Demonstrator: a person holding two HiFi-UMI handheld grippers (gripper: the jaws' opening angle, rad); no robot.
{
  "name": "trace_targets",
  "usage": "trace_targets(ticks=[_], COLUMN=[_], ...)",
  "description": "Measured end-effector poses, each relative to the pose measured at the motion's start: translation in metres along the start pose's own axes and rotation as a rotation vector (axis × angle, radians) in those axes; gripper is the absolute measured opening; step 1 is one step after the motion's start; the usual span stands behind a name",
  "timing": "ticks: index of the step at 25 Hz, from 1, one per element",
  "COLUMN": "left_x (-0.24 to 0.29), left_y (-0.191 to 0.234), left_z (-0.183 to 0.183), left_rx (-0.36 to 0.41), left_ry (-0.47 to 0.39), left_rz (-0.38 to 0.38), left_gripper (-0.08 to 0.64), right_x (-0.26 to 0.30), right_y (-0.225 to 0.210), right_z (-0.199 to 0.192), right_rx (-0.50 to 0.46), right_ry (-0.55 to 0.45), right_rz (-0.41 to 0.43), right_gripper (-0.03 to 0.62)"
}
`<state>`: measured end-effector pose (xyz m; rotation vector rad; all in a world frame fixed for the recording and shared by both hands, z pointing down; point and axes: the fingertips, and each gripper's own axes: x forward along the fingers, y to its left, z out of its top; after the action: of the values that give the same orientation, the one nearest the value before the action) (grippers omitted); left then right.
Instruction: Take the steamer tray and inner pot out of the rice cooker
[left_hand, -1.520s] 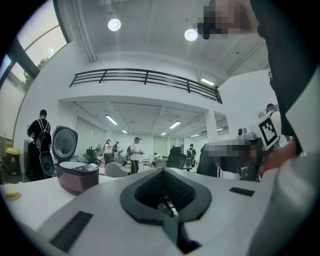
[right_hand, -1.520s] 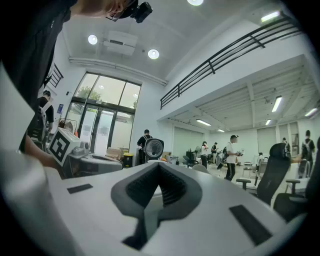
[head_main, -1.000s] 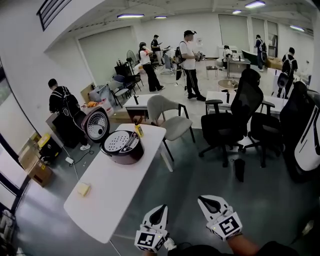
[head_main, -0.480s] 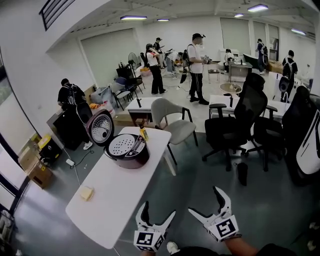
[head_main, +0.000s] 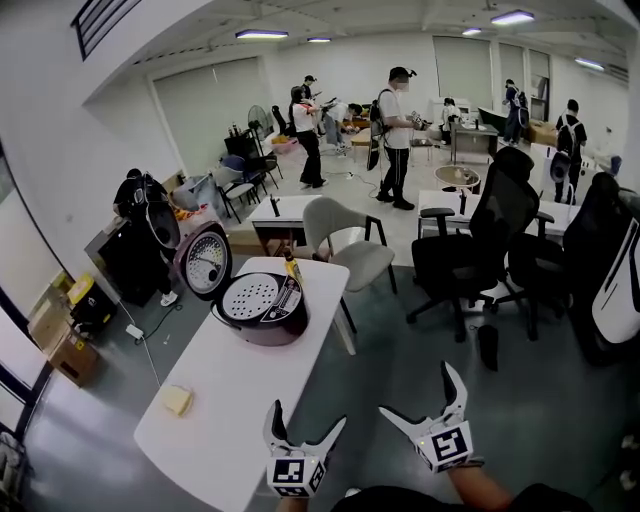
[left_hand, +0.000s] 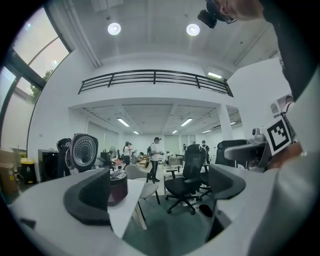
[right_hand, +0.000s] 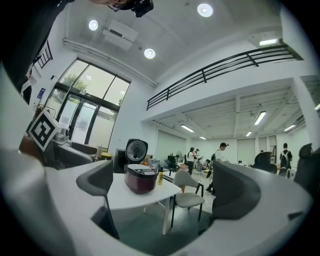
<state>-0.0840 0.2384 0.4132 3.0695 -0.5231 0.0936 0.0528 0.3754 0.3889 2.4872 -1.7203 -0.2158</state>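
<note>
Closer in the head view than a second ago, the rice cooker (head_main: 264, 318) stands at the far end of the white table (head_main: 232, 395) with its lid (head_main: 206, 262) swung up to the left. The perforated steamer tray (head_main: 248, 296) sits in its mouth, and the inner pot beneath cannot be seen. A small yellow bottle (head_main: 293, 268) stands just behind the cooker, and a pale yellow block (head_main: 177, 400) lies near the table's left edge, well apart from both. Both tools have changed. The left gripper (head_main: 306, 420) and the right gripper (head_main: 418, 392), shut a second ago, have just been opening and now stand with jaws spread wide and nothing between them. They are held low at the near end of the table, well short of the cooker, and each gripper view shows the cooker far off past the open jaws. Beyond the table a light grey chair (head_main: 335, 235) stands beside it, with black office chairs (head_main: 470, 240) to the right. People (head_main: 398, 135) stand across the room, and the one in the white shirt has shifted since the earlier frame.
</note>
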Motion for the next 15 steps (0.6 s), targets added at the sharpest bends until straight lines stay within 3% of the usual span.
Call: trace_targets(ticks=[4,9,15], left_x=[0.008,0.023,0.059], left_y=[0.026,0.05,0.071], left_z=[-0.003,-0.003,-0.011], left_rx=[0.004,0.017,0.019], left_ry=[0.015,0.015,0.047], left_rz=[-0.022,-0.034,-0.031], left_gripper=[0.594,0.594,0.594], right_x=[0.022,0.051,0.091], right_y=[0.021,0.034,0.016], right_z=[-0.003,0.003,-0.007], right_rx=[-0.024,-0.148,-0.109], right_ry=[0.023,0.039,0.036], right_rz=[0.014,0.043,0.042], right_gripper=[0.594,0.594,0.592])
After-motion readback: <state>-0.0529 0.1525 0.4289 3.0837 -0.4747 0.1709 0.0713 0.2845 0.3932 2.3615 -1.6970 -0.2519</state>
